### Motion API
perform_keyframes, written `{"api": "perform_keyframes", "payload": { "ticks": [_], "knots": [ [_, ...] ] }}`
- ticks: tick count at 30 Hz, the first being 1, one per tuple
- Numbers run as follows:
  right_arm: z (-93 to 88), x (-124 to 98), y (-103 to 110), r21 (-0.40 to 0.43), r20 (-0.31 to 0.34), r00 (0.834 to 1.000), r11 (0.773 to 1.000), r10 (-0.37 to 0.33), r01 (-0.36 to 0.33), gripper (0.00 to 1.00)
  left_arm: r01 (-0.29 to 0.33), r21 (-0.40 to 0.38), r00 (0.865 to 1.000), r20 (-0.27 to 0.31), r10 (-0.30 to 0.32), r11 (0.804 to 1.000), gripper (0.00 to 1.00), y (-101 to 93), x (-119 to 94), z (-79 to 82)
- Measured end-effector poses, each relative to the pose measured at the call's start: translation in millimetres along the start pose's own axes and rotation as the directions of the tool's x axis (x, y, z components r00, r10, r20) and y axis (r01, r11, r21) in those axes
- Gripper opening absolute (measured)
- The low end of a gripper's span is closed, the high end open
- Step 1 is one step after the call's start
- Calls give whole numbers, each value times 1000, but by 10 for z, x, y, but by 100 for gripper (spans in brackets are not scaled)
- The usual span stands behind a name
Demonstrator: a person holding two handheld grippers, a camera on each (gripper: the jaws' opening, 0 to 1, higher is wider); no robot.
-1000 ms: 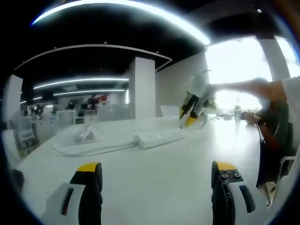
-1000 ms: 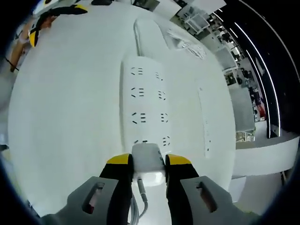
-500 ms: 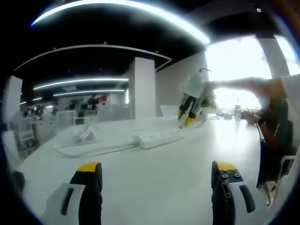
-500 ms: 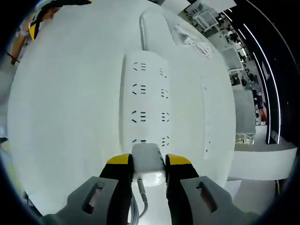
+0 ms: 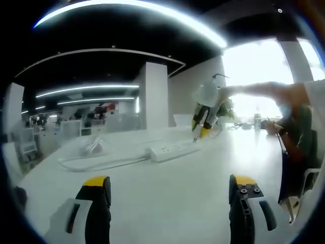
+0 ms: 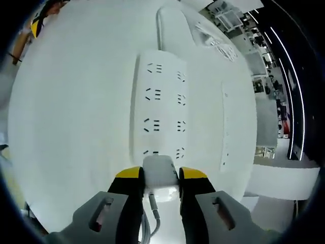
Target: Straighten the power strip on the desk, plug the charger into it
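Your right gripper (image 6: 155,179) pinches the charger (image 6: 160,175) at bottom centre, poised over the power strip's (image 6: 162,109) nearest socket for plugging; your left gripper (image 5: 170,195) stays spread, idle above the desk (image 5: 167,178).

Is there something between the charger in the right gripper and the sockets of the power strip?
Nothing visible. The right gripper holds the charger just above the power strip, whose sockets lie bare.

A white desk (image 5: 167,188) carries a white power strip (image 6: 161,109) with its cable (image 5: 96,161) lying alongside.
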State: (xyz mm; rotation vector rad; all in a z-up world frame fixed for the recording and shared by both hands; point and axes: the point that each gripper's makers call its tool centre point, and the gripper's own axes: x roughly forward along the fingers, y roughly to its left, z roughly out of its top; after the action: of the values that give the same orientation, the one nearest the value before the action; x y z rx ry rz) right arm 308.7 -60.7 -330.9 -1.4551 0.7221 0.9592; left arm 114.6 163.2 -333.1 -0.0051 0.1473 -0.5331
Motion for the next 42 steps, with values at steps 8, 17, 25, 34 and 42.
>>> {"api": "perform_keyframes", "payload": {
  "ticks": [8, 17, 25, 34, 42],
  "knots": [
    [28, 9, 2, -42, -41, 999, 999, -1, -1, 25, -3, 1, 1000, 0, 3, 1000, 99, 4, -3, 13],
    [41, 23, -27, -38, -78, 997, 999, 18, -22, 25, 6, 6, 1000, -5, -6, 1000, 99, -31, 13, 11],
    [54, 56, -22, -38, -98, 995, 999, 30, -34, 25, 1, 4, 1000, -7, -1, 1000, 99, -15, 15, 9],
    [64, 64, -32, -14, -108, 993, 999, 45, -46, 25, 9, 4, 1000, -12, -9, 1000, 99, -46, 40, -10],
    [58, 66, -29, 28, -94, 994, 998, 60, -58, 24, 6, 8, 1000, -11, -6, 1000, 99, -54, 31, 4]
  ]
}}
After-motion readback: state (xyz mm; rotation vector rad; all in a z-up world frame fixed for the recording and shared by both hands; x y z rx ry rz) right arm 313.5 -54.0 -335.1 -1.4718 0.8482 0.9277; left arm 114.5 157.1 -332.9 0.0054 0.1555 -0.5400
